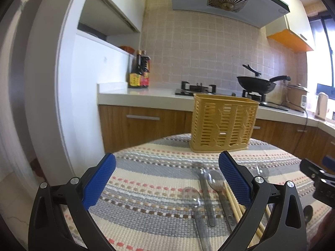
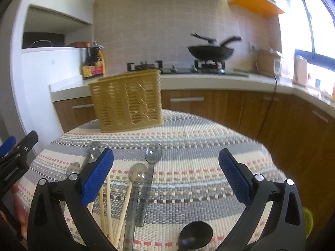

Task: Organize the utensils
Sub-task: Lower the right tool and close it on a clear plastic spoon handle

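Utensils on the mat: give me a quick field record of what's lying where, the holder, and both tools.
holder: yellow slotted basket, upright at the far edge of the striped mat, no utensils seen in it
clear spoons: several clear plastic spoons lying flat on the mat
chopsticks: wooden chopsticks beside the spoons
black spoon: black spoon at the near edge, in the right view
left tool: open, empty, above the mat
right tool: open, empty, above the spoons

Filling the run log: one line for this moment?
left gripper open, empty | right gripper open, empty | spoons, chopsticks on mat | basket upright
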Available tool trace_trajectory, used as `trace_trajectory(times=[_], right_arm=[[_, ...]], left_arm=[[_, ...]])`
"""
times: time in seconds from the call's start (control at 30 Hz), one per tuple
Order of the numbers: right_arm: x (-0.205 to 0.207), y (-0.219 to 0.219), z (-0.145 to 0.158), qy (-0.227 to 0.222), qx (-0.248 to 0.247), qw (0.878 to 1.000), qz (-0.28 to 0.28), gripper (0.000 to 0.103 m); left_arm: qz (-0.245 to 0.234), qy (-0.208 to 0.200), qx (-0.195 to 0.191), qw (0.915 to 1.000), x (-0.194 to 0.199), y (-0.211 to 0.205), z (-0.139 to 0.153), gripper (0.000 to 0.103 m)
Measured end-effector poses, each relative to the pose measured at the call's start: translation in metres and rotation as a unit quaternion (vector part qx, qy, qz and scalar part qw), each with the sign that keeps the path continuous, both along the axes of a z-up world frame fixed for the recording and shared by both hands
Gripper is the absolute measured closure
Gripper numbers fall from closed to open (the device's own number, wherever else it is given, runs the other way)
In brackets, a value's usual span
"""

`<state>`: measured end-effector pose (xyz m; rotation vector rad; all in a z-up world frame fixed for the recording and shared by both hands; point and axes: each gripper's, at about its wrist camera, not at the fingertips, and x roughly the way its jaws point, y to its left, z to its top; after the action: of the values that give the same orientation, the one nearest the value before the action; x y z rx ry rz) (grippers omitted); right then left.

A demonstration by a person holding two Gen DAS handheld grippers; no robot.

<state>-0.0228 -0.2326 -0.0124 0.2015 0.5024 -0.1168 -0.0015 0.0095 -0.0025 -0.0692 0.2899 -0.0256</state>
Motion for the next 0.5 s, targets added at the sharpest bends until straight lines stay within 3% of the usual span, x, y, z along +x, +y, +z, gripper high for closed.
trace_trajectory(times=[0.13,0.27,0.37,0.43,0.5], right_arm=[[0.012,-0.008,-0.007,0.044,0.022,0.999,0.007,0.007],[0.027,-0.015,-0.012,0.086,0.044,0.995,0.029,0.007],[0.043,-0.019,-0.01,0.13,0.048,0.989,0.043,0.007],[0.055,-0.021,-0.009,0.158,0.049,0.984,0.058,0.007],[0.071,-0.024,-0.01,0.196,0.05,0.977,0.068,0.008]], left_arm=[[-0.053,0.055,-0.02,0.9969,0.015,0.01,-0.002,0.008],[-0.096,0.12,-0.053,0.9867,0.04,0.025,0.002,0.01],[-0.141,0.186,-0.066,0.9701,0.065,0.028,0.0,0.022],[-0.174,0.256,-0.072,0.9482,0.085,0.028,-0.009,0.031],[-0.201,0.297,-0.082,0.9296,0.095,0.028,-0.017,0.038]])
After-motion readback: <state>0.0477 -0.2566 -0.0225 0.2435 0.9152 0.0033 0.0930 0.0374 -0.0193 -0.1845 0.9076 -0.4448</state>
